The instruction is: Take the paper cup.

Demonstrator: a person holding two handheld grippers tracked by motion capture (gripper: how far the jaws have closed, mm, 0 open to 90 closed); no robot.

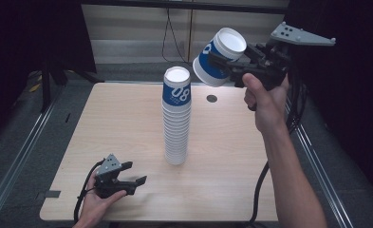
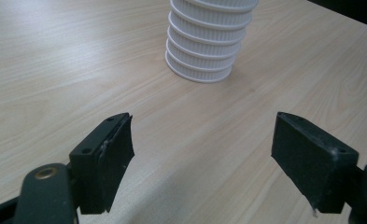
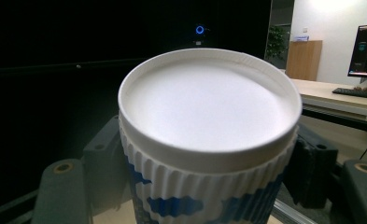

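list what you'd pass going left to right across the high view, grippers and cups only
left gripper, resting open on the table → tall stack of cups → single cup, held tilted in the air → right gripper, clamped on that cup

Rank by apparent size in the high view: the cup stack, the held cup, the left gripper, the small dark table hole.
1. cup stack
2. held cup, though it hangs nearer the camera, so this is unsure against the next
3. left gripper
4. table hole
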